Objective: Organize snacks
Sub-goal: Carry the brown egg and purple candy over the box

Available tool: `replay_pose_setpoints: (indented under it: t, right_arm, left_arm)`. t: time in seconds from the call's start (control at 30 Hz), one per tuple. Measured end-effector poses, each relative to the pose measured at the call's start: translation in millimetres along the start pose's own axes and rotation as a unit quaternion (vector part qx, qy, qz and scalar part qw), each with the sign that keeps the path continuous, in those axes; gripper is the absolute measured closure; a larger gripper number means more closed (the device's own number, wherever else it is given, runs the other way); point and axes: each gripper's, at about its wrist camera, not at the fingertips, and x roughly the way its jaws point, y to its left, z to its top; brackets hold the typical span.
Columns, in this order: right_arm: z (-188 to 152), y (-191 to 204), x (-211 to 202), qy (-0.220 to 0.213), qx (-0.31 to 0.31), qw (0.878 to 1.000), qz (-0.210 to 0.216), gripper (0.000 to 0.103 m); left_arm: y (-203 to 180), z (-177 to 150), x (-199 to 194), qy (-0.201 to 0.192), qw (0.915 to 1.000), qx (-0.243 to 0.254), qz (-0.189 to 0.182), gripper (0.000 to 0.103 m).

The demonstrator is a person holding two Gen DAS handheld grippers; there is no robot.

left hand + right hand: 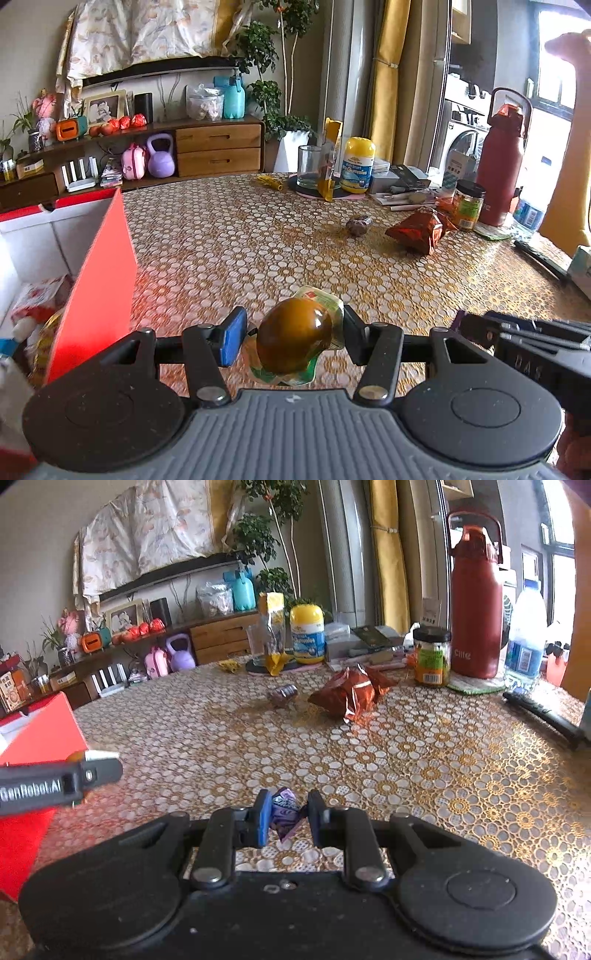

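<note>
My left gripper [293, 338] is shut on a brown egg in a clear green-edged packet [295, 339], held above the table beside the red-and-white box [92, 280]. My right gripper [286, 818] is shut on a small purple candy wrapper [284, 806], low over the table. On the table farther off lie a crumpled copper-red snack bag [417, 230] [351, 694] and a small dark wrapped snack [358, 224] [282, 694]. The open box holds several packets at its bottom [33, 310]. The left gripper's body shows in the right wrist view [55, 781] near the box [33, 734].
At the table's far side stand a glass [309, 166], a yellow-lidded gummies bottle [357, 166], a yellow pouch [328, 162], a dark jar [468, 205], a red flask [502, 162] and a water bottle [524, 635]. A black stick [543, 714] lies at right. A sideboard stands behind.
</note>
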Motion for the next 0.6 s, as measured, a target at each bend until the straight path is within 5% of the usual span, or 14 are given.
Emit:
replay_pose_setpoints:
  t: [0.6]
  right_arm:
    - [4,48,-58,-0.039,-0.032,0.999,0.014,0.083]
  left_arm:
    - [15,-13,-68,-0.037,0.9992,-0.011,-0.008,0.050]
